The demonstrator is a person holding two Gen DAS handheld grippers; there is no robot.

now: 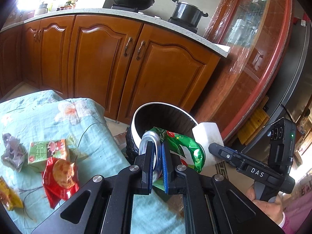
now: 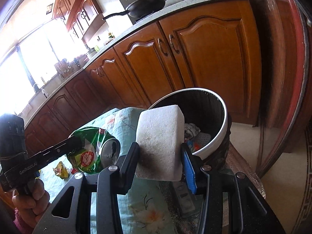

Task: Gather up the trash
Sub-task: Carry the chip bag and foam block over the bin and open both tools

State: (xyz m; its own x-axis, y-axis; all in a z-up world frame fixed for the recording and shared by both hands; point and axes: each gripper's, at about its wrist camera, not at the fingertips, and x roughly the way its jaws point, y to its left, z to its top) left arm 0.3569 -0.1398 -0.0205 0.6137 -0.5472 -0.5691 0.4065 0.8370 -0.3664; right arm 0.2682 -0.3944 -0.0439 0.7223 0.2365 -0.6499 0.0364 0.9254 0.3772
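A crushed green can [image 1: 187, 152], its silver top showing, is clamped between the closed jaws of the left tool [image 1: 157, 161], held just in front of the bin [image 1: 163, 105]. The right tool [image 2: 159, 156] grips a white foam block [image 2: 159, 144] at the bin's white rim, beside the can. The round bin, dark inside, holds some scraps. To the left, a flowered blue cloth [image 1: 58, 117] carries a green carton [image 1: 48, 152], a red wrapper [image 1: 58, 179] and a yellow wrapper [image 1: 7, 195]. Wooden cabinets [image 1: 117, 58] stand behind.
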